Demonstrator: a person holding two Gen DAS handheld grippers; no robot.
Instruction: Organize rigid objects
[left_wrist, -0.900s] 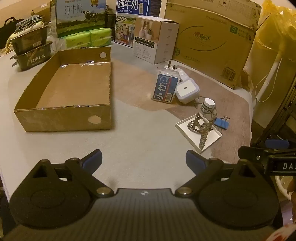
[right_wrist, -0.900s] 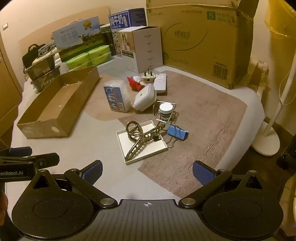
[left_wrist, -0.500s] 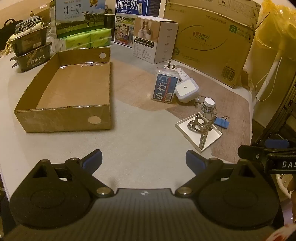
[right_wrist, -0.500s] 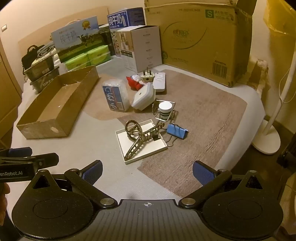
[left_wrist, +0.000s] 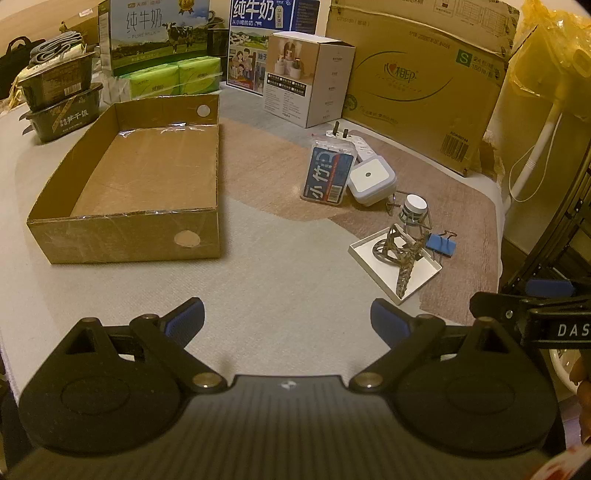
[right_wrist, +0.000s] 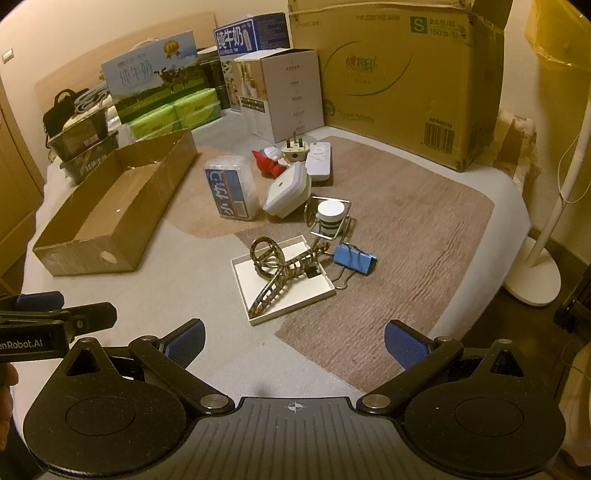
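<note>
Both the left tool (left_wrist: 287, 317) and the right tool (right_wrist: 294, 339) hang spread wide, grasping nothing. The brown patterned claw hair clip (right_wrist: 280, 266) lies on a flat white square lid (right_wrist: 295, 295), well apart from the open brown cardboard tray (left_wrist: 147, 177).

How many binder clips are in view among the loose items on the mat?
1. A blue binder clip lies on the brown mat, right beside the white tray holding the hair claw. Others could be hidden behind the larger items.
</note>
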